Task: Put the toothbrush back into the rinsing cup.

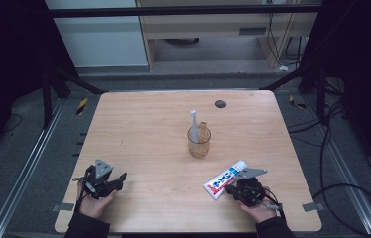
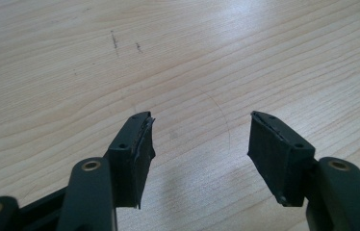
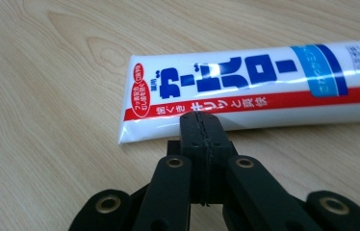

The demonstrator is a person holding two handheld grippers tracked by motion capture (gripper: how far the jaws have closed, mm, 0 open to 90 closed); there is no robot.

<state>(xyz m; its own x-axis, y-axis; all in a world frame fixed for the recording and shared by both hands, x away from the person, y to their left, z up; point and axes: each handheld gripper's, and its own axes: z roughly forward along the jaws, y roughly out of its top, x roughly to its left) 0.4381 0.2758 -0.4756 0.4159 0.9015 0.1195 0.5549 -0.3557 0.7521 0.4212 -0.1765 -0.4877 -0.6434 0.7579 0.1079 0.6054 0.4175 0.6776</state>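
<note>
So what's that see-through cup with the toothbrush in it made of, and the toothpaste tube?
The amber see-through cup looks like glass or clear plastic; the table shows through its glossy wall, and the pictures can't settle which. The white, blue and red toothpaste tube seems soft, shiny plastic: light glints along it and its end is crimped flat. The white toothbrush looks like matt plastic.

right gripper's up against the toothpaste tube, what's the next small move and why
Probably open the right gripper: its jaws are shut together just short of the toothpaste tube, which lies flat on the table, ungripped. Opened, they could straddle it.
</note>
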